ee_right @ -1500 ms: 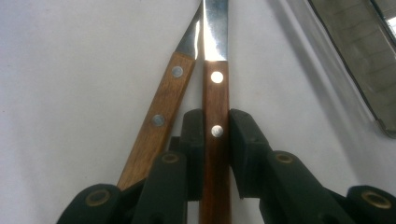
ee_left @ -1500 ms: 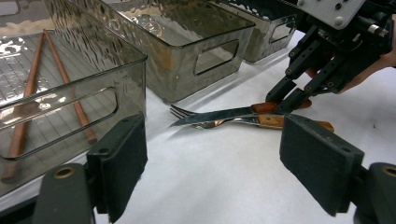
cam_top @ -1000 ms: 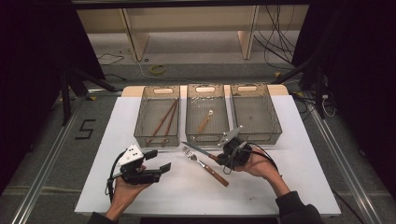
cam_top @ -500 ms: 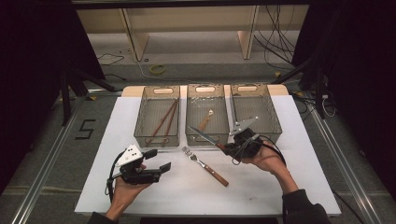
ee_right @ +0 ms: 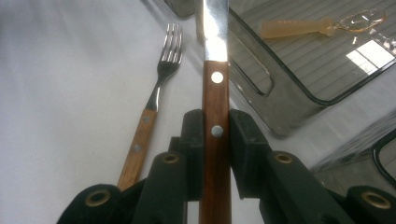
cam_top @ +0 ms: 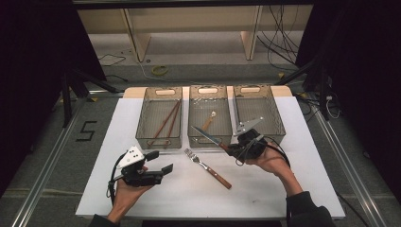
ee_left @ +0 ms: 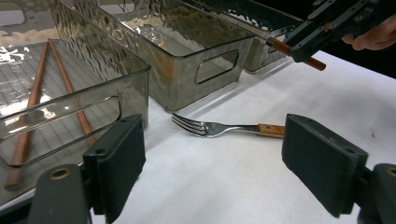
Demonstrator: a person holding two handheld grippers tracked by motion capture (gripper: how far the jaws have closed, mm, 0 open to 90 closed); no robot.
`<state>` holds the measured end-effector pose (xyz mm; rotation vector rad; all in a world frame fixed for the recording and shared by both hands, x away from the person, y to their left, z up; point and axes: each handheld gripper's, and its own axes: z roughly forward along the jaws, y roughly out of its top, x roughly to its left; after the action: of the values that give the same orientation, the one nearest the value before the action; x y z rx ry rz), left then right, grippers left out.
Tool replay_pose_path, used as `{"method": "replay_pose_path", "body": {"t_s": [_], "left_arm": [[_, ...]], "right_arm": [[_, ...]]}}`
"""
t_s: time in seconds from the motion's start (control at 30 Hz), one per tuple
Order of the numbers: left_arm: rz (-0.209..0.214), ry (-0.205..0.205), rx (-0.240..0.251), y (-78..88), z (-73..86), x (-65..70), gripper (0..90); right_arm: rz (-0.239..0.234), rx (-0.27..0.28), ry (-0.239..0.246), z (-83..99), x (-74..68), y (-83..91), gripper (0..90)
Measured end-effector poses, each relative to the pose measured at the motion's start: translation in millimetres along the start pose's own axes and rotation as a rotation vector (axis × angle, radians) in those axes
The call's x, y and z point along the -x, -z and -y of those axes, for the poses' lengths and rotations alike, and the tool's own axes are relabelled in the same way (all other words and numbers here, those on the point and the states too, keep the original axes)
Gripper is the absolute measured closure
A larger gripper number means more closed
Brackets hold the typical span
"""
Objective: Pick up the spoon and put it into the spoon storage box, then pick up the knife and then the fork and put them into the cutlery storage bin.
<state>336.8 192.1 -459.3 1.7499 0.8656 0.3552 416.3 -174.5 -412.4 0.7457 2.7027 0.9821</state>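
Note:
My right gripper (cam_top: pixel 230 147) (ee_right: pixel 215 135) is shut on the wooden handle of a knife (cam_top: pixel 206 137) (ee_right: pixel 215 88). The knife is lifted off the table, its blade pointing left over the front wall of the middle clear bin (cam_top: pixel 209 140). A wooden-handled fork (cam_top: pixel 206 168) (ee_right: pixel 161 79) (ee_left: pixel 219 129) lies on the white table between my hands. My left gripper (cam_top: pixel 160 162) (ee_left: pixel 219 158) rests open at the front left with its jaws aimed at the fork and nothing between them. In the left gripper view the right gripper (ee_left: pixel 317 35) holds the knife handle (ee_left: pixel 299 55) at the upper right.
Three clear bins stand in a row at the back. The left bin (cam_top: pixel 159 142) holds two chopsticks (cam_top: pixel 165 124) (ee_left: pixel 32 102), the middle one a small spoon (cam_top: pixel 208 122) (ee_right: pixel 317 25). The right bin (cam_top: pixel 255 90) stands beside them. The table (cam_top: pixel 293 189) ends close behind the bins.
My right gripper has lifted the knife off the table beside the fork and carried it up and away toward the bins. The left gripper and the fork have stayed put.

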Motion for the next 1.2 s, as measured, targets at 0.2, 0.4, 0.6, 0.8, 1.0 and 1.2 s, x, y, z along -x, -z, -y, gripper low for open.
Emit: {"method": "replay_pose_path", "body": {"t_s": [0.2, 0.4, 0.6, 0.8, 1.0, 1.2], "left_arm": [[0.003, -0.004, 0.0, -3.2, -1.6, 0.9, 20.9], [0.004, -0.005, 0.001, -2.8, -1.4, 0.5, 20.9], [0.004, -0.005, 0.002, -3.5, -1.8, 0.8, 20.9], [0.004, -0.008, 0.0, -3.4, -1.6, 1.5, 20.9], [0.001, -0.009, 0.004, -1.9, -1.3, 0.8, 20.9], [-0.003, -0.007, 0.005, -1.4, -1.2, 0.5, 20.9]], "right_arm": [[0.011, 0.011, -0.013, 2.2, 3.2, 4.7, 77.2], [0.039, 0.054, -0.06, 5.1, 11.2, 16.9, 77.2], [0.072, 0.092, -0.094, 6.7, 20.4, 28.0, 77.2], [0.096, 0.112, -0.127, 10.4, 29.2, 35.2, 77.2], [0.135, 0.118, -0.156, 12.6, 41.4, 38.0, 77.2], [0.154, 0.133, -0.19, 12.3, 54.0, 39.6, 77.2]]}}
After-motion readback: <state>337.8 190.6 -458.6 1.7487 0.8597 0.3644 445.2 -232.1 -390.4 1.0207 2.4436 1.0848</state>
